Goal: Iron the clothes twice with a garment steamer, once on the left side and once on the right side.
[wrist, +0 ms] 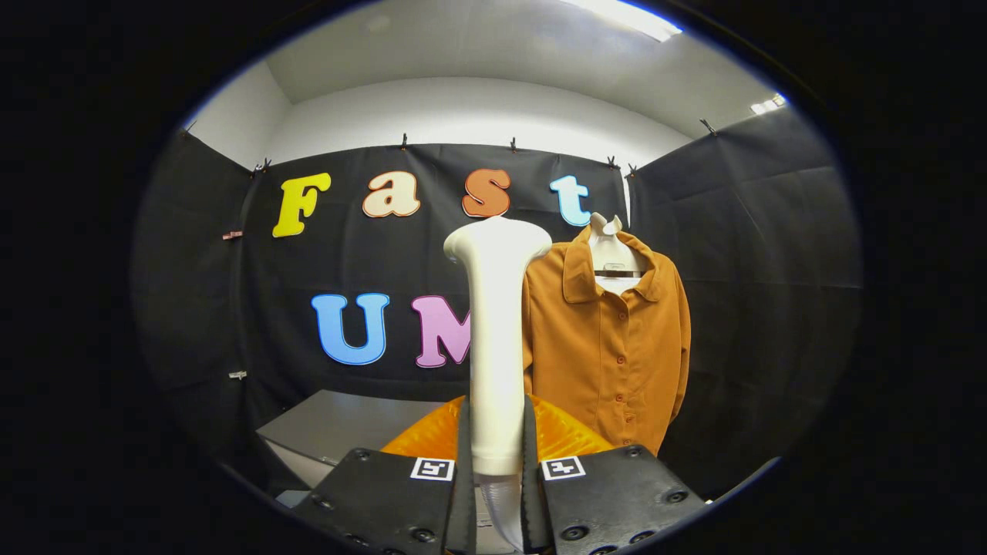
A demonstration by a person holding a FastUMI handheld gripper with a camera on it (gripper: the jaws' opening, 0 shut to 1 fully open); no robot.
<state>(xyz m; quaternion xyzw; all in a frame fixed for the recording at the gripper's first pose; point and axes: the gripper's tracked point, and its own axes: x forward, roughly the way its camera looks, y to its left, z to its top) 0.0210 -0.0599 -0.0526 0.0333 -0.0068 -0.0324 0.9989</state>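
The shirt [609,347] hung buttoned on a hanger [613,262] against the booth wall, beyond the fingers and off to their right. A grey surface [339,424] lay low on the left, with an orange bulk just behind the fingers. The steamer [493,339] stood upright, its handle clamped between both fingers of the hand-held gripper [494,462], head uppermost and apparently well short of the cloth. The hold sat low on a smooth handle, so the steamer might have twisted or slipped under sideways pressure; an overshoot could have swung the shirt off its hanger.
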